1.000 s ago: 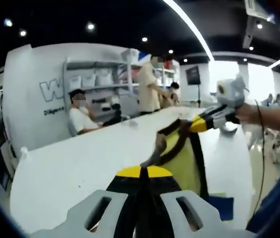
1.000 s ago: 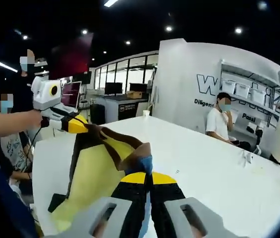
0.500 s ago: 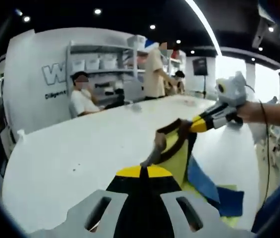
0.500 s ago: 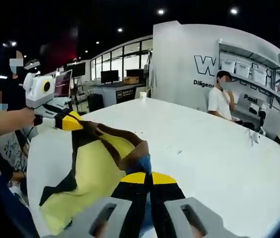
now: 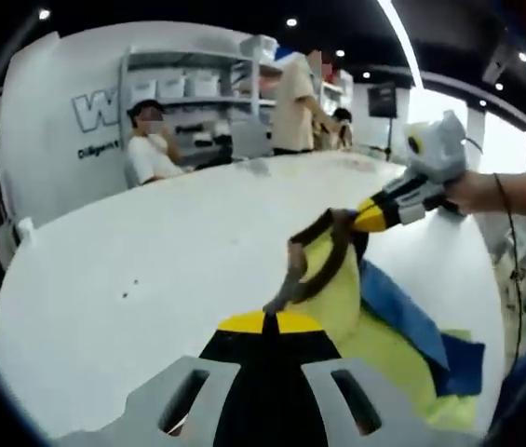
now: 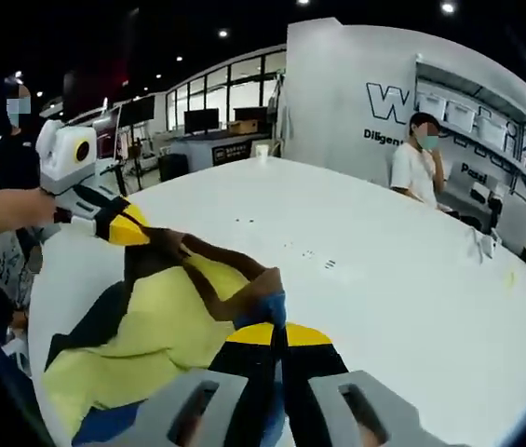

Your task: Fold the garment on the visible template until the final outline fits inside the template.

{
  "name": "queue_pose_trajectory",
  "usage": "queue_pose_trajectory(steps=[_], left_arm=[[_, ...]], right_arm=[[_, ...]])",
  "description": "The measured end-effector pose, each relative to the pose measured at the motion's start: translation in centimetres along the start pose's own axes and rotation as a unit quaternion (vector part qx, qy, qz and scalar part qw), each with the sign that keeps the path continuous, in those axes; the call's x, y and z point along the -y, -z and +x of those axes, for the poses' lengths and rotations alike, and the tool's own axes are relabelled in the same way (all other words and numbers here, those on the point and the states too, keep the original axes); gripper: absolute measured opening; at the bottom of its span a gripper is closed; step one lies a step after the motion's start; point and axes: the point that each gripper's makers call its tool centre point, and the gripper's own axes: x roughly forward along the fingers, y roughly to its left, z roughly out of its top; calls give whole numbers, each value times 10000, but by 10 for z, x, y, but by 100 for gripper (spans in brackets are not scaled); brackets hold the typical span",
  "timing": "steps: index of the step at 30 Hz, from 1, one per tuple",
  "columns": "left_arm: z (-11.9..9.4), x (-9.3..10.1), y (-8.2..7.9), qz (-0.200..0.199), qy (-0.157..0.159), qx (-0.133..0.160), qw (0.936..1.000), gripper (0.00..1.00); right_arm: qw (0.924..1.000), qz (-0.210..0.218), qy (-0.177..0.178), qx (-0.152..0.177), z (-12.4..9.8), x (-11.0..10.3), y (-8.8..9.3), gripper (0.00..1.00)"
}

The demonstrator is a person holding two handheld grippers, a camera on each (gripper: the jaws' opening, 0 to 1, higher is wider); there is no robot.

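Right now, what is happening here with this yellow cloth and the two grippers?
A person is holding a yellow garment with dark brown trim stretched between two handheld grippers above a large white table. The left gripper is shut on one part of the trim, the right gripper on another. A blue part lies underneath on the table. The garment is not folded yet.

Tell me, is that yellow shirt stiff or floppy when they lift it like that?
Probably floppy: the shirt sags between the left tool and the right tool, and its lower part drapes in folds on the table. It likely is light, since thin pinches at its dark trim hold it up.
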Motion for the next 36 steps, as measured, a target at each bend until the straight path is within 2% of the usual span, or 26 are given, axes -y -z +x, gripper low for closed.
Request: queue_pose_trajectory(steps=[7, 15, 22, 24, 27, 29, 32, 33, 36], left_arm=[[22, -22, 12, -99, -156, -110, 9998, 0], [41, -34, 29, -155, -261, -280, 9991, 0], [60, -52, 50, -272, -467, -547, 9970, 0], [62, -54, 53, -333, -468, -604, 9965, 0], [65, -58, 53, -379, -499, -593, 9963, 0], [64, -59, 48, -420, -590, -486, 9962, 0], [62, -59, 46, -496, -665, -494, 9953, 1], [61, -58, 42, -441, -669, -403, 9960, 2], [61, -58, 36, -519, -611, -306, 9963, 11]], right_arm=[[9998, 134, 26, -120, 22, 13, 15, 0], [9996, 197, 73, -185, 44, 17, 24, 0], [9990, 229, 131, -366, 67, 23, 37, 0], [9988, 263, 140, -395, 70, 23, 36, 0], [9984, 344, 216, -390, 69, 24, 39, 0], [9984, 389, 239, -341, 70, 24, 37, 0], [9978, 619, 205, -119, 68, 23, 29, 0], [9977, 645, 202, 18, 67, 25, 25, 0], [9978, 618, 248, 57, 64, 30, 22, 1]])
